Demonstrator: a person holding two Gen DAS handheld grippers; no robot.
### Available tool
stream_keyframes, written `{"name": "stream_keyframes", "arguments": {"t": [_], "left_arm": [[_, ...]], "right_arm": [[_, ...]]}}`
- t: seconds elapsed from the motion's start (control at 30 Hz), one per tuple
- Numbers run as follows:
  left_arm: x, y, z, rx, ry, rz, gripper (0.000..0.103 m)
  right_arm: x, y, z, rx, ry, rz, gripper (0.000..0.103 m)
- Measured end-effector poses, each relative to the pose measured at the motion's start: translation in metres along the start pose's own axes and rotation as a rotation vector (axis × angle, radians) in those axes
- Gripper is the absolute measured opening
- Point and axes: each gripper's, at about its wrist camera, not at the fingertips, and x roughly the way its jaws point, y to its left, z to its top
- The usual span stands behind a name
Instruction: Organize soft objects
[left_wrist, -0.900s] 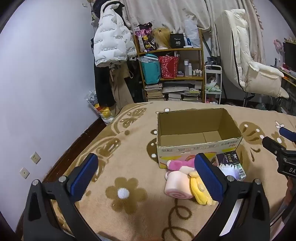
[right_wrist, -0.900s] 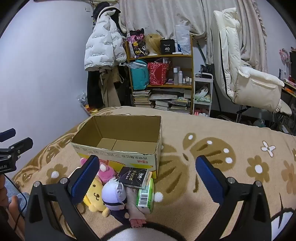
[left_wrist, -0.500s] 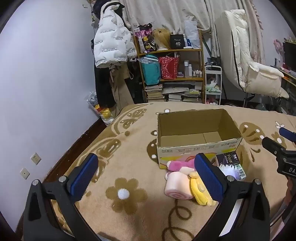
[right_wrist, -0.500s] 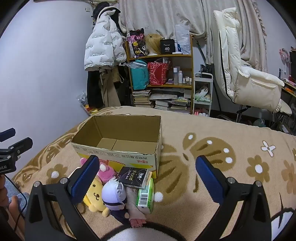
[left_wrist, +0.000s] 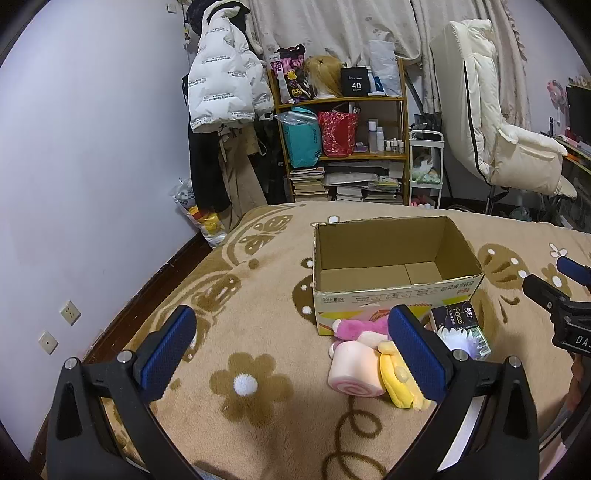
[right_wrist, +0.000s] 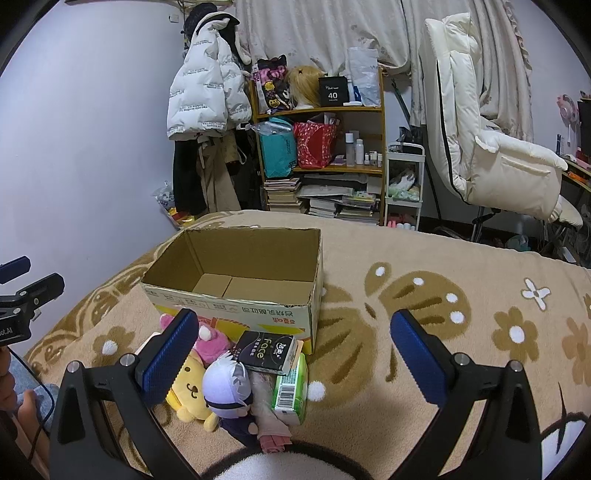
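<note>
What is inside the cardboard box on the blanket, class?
The cardboard box shows only its bare bottom flaps; no toys are inside. The near wall hides the front strip of the floor in both views. The plush toys lie outside, in front of it.

In the right wrist view the cardboard box (right_wrist: 236, 280) sits on the blanket (right_wrist: 424, 332) left of centre, with nothing in it. Against its near wall, toward the lower left of the frame, lie the plush toys (right_wrist: 207, 376), with two tissue packs (right_wrist: 266, 350) just to their right. Behind the bed, at upper centre, stands a shelf (right_wrist: 321, 147), and a chair (right_wrist: 491, 147) at upper right.
</note>
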Motion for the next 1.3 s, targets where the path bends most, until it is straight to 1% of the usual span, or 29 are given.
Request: {"name": "stream_keyframes", "arguments": {"t": [1.3], "left_arm": [[0.0009, -0.0036, -0.0043, 0.015, -0.002, -0.004, 0.103]], "right_arm": [[0.0024, -0.0012, -0.0013, 0.004, 0.007, 0.000, 0.103]]}}
